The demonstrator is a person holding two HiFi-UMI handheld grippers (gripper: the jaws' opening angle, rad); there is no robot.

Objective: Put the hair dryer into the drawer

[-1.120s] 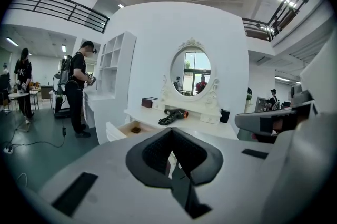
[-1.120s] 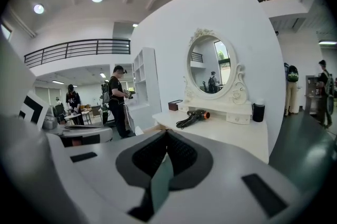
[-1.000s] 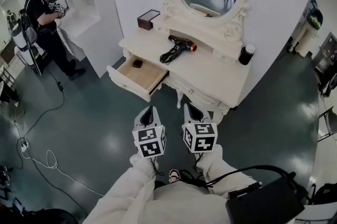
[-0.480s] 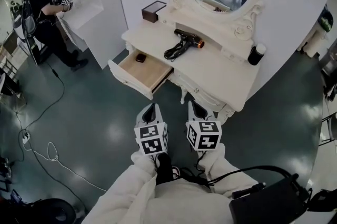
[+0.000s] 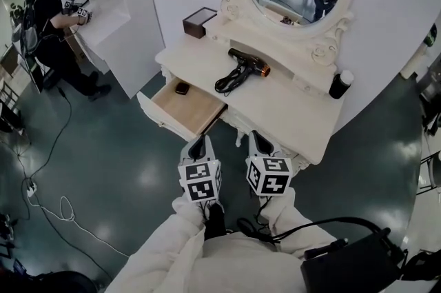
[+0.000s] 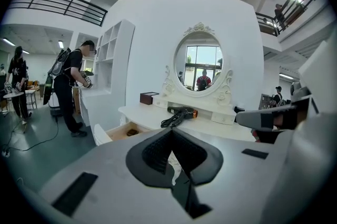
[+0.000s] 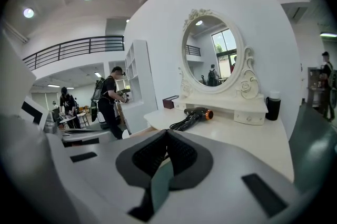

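Nearest are my left hand-held gripper (image 5: 198, 145) and right hand-held gripper (image 5: 256, 142), both pressed together and empty. Beyond them is the open drawer (image 5: 196, 109). Farther off, the black hair dryer (image 5: 248, 65) lies untouched on the white worktop (image 5: 296, 105). I judge this the approach. Next I reach in, spread one hand-held gripper and take the handle.

- Black plastic hair dryer (image 5: 247, 64): black body and cord, with a copper-orange ring at the nozzle.
- Carved wooden dressing table (image 5: 296, 109): plain cream-white all over.
- Open wooden drawer (image 5: 187, 105): pale tan inside, cream-white front.
- Small rectangular box (image 5: 198, 22): dark brown.
- Cylindrical bottle (image 5: 340, 84): black with a white cap.
- Glossy floor (image 5: 103, 160): dark teal.
- Left gripper (image 5: 199, 143) and right gripper (image 5: 255, 140): black jaws, white cubes patterned with black square markers.
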